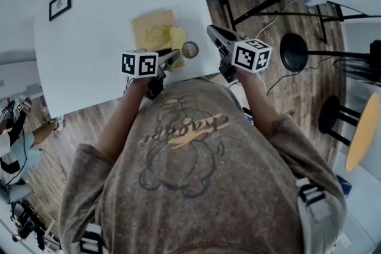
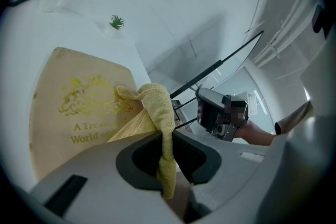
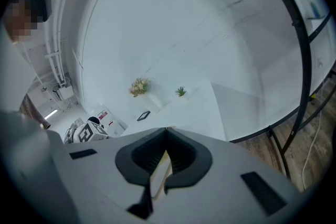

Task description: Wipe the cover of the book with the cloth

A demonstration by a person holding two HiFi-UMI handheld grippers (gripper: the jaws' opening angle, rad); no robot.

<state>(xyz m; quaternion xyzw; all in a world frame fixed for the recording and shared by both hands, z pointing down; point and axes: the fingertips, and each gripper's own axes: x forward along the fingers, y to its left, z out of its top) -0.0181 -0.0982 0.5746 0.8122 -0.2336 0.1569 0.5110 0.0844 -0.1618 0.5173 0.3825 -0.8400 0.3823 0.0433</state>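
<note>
The left tool (image 2: 167, 131) is clamped on the yellow cloth (image 2: 156, 105), whose free end lies on the near corner of the tan book (image 2: 79, 107) just ahead. Wiping looks barely begun, and the cover further ahead and leftward is probably left to do. The right tool (image 3: 167, 132) is closed, empty.

The person wears a grey-brown, short-sleeved T-shirt (image 1: 190, 193) printed with a dark-outlined cartoon bear and an orange band of lettering. Grey shoulder straps (image 1: 314, 202) have black-and-white buckles. The left tool (image 1: 174, 57) and right tool (image 1: 212, 30) are grey with black-lined jaws, and each bears a white cube (image 1: 139, 63) with black square markers.
</note>
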